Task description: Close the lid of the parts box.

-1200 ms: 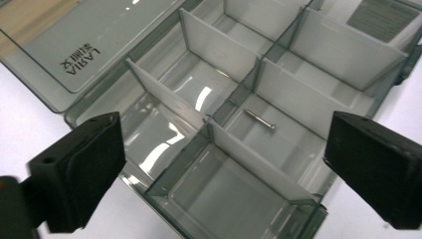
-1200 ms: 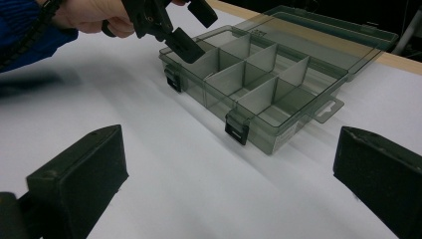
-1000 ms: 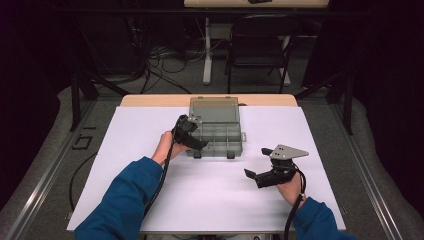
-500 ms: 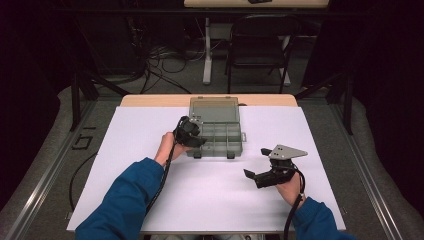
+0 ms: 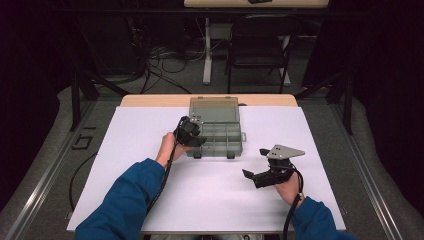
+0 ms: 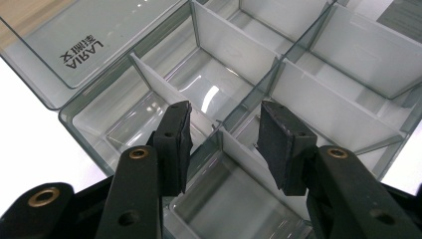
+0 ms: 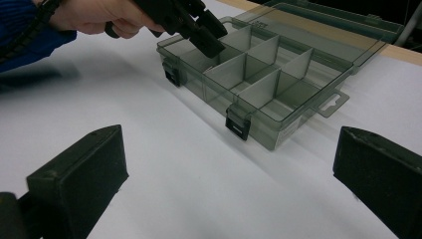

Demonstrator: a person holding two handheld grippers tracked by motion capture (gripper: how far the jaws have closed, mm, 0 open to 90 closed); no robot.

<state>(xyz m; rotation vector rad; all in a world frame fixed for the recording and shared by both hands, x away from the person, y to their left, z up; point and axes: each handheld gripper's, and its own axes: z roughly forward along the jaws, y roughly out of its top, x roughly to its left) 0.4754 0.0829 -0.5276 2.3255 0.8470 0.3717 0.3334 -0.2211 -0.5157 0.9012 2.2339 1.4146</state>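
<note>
Organizer box [image 5: 216, 131] sat at the far middle of the white-covered surface [image 5: 150, 130], lid [image 5: 214, 109] swung fully open and lying flat behind it toward the far edge. Box was smoky, see-through grey plastic, split by pale dividers [image 6: 226, 47] into several compartments; all compartments in view looked bare. Two dark latches [image 7: 237, 124] hung on the near wall; a hang tab [image 7: 332, 102] stuck out at one end. Printed lettering showed on the lid in the left gripper view.

Left hand-held gripper [image 6: 223, 130] was poised over the box's left end, jaws partly apart and straddling a divider junction, pads not pressing on anything I could see. Jaws had just been closing; a divider edge stood between them.

Right hand-held gripper [image 5: 259, 176] rested well apart from the box, on the near right of the surface, jaws spread wide with nothing between them.

Against a second earlier: the left one's jaws stood narrower, its tip sat a touch lower over the box. Right hand-held gripper and box unchanged.
</note>
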